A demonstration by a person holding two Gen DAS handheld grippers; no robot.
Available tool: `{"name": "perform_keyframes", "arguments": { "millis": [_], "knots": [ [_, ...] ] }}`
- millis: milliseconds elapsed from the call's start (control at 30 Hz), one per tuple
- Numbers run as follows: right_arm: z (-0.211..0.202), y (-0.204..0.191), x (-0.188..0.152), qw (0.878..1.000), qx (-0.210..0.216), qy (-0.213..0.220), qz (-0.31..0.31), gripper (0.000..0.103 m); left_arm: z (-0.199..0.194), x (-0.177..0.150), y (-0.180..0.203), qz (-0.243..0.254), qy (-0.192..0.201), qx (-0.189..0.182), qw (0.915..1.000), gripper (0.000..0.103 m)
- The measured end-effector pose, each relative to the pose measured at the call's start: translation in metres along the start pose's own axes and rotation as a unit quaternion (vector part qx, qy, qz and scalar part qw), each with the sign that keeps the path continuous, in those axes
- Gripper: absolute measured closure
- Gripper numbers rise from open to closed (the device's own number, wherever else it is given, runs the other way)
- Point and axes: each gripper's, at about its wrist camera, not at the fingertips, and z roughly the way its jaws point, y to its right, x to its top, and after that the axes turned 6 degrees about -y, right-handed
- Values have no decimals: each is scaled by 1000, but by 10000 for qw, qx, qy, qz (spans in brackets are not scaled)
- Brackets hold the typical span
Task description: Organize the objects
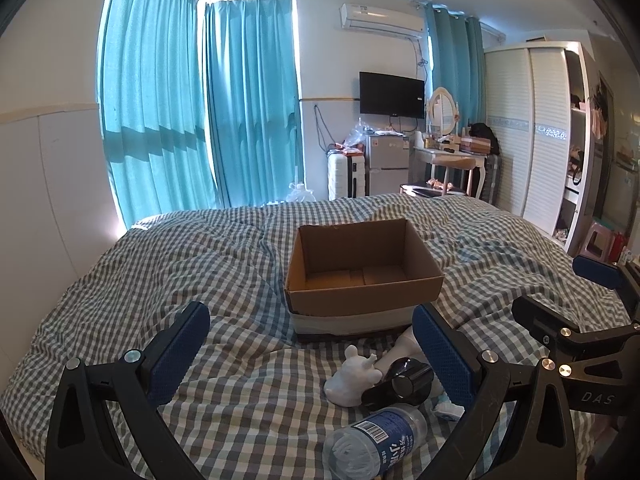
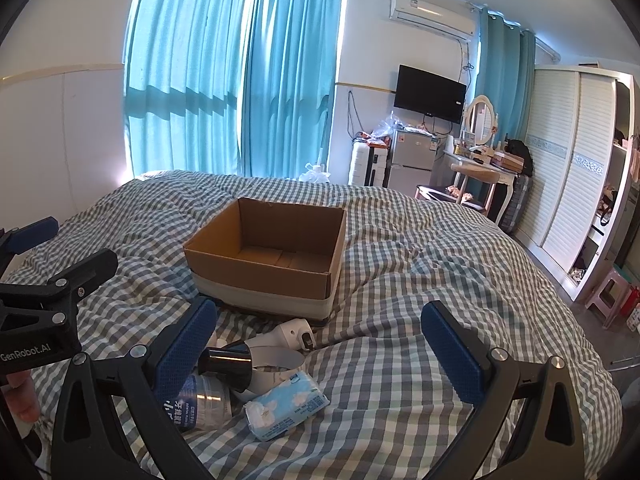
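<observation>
Bedroom, teal curtains (image 1: pixel 160 100) drawn across the window, checked quilt (image 1: pixel 240 272) covering the bed I work over. Cardboard box (image 1: pixel 362 268) sits open-topped on the quilt at my 12 o'clock, nothing visible inside it (only part of the floor shows).

My left gripper (image 1: pixel 310 354): jaws spread wide, nothing between the blue pads, hovering above the quilt. At its 4 o'clock lies the pile: a white figurine (image 1: pixel 352 380) upright, touching a black-and-white hair dryer (image 1: pixel 404 376) whose black nozzle points toward me; a plastic water bottle (image 1: pixel 376 446) on its side at 5 o'clock, just beside both.

My right gripper (image 2: pixel 320 344): jaws likewise wide apart, holding nothing. From this side the pile sits at 8 o'clock. Hair dryer (image 2: pixel 264 356) lies between the box (image 2: pixel 272 256) and a blue tissue pack (image 2: pixel 286 406), which lies near centre, touching the dryer's body. Water bottle (image 2: pixel 206 402) is partly hidden behind my left-hand pad. Figurine hidden in this view.

Far wall at 1 o'clock: television (image 1: pixel 391 95), air conditioner (image 1: pixel 382 20), wardrobe (image 1: pixel 532 132) further right.
</observation>
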Motion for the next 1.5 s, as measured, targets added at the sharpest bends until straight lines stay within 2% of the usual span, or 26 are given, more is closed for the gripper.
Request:
{"name": "perform_keyframes", "arguments": {
  "millis": [700,1033,1200,1333,1500],
  "knots": [
    [6,1,-3,9999,5,-129,-39,0,15,-9,6,52,-290,-131,9995,0],
    [30,0,-20,9983,21,-561,-127,0,46,-29,11,135,-869,-179,9960,0],
    [48,-1,-34,9953,86,-927,-249,0,60,-41,13,232,-1186,-260,9923,0],
    [67,0,-49,9918,128,-1244,-281,0,64,-57,16,395,-1404,-414,9884,0],
    [79,1,-59,9893,102,-1436,-247,0,74,-77,28,750,-1639,-497,9824,0]
  ]
}}
